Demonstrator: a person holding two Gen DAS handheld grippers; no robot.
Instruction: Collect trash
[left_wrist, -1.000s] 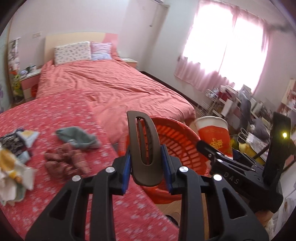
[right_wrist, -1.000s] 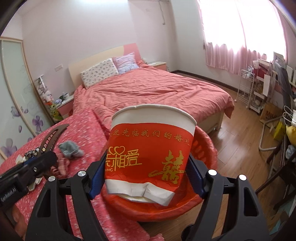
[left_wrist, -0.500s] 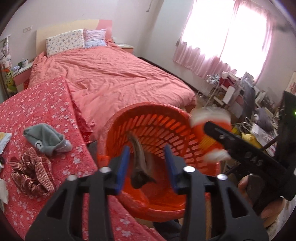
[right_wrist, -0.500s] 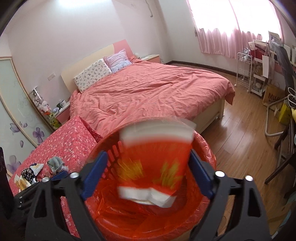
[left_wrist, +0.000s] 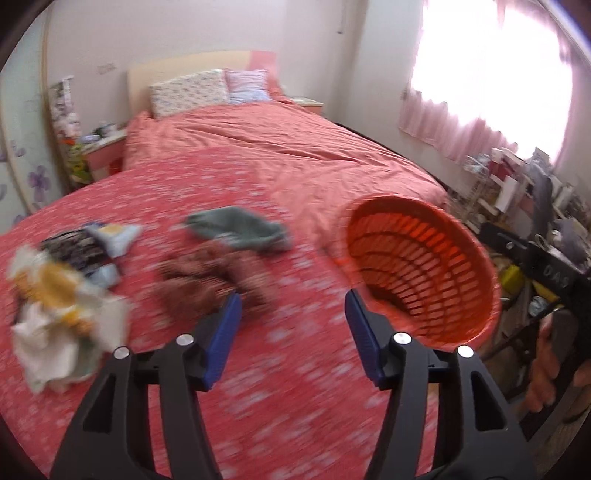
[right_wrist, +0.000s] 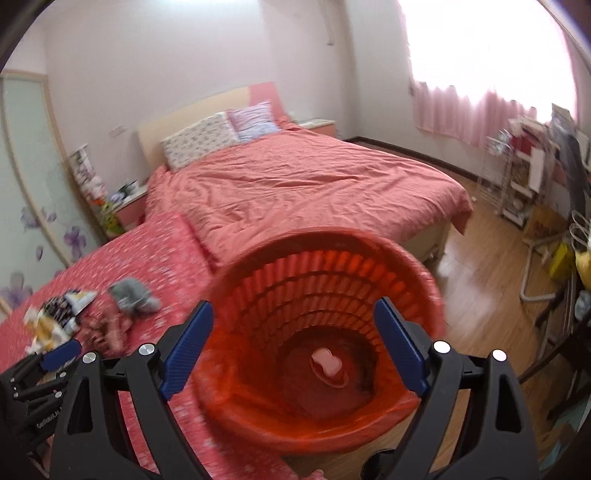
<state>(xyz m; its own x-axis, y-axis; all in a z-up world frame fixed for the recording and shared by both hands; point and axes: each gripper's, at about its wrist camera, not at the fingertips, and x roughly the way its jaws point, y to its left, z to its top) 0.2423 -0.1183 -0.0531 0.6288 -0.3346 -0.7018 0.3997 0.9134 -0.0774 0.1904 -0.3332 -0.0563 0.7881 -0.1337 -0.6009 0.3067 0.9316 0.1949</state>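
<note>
Right wrist view: right gripper (right_wrist: 293, 341) spread wide, empty, above the orange basket (right_wrist: 413, 269); paper cup (right_wrist: 328, 367) lies at the basket's bottom. Left gripper (left_wrist: 293, 332) also wide apart, empty, left of the basket (left_wrist: 476, 258), over the red floral cloth (left_wrist: 295, 387). Crumpled trash (left_wrist: 55, 314) lies far left of the basket.

Left gripper (left_wrist: 293, 325): 2 black skeletal arms with triangular cut-outs, ribbed blue pads (left_wrist: 225, 334), 4 silver screw heads. Right gripper (right_wrist: 293, 343): same build, blue pads (right_wrist: 397, 345), 4 silver screws. Bare right hand (left_wrist: 546, 369) on a black handle; white lettering on body.
</note>
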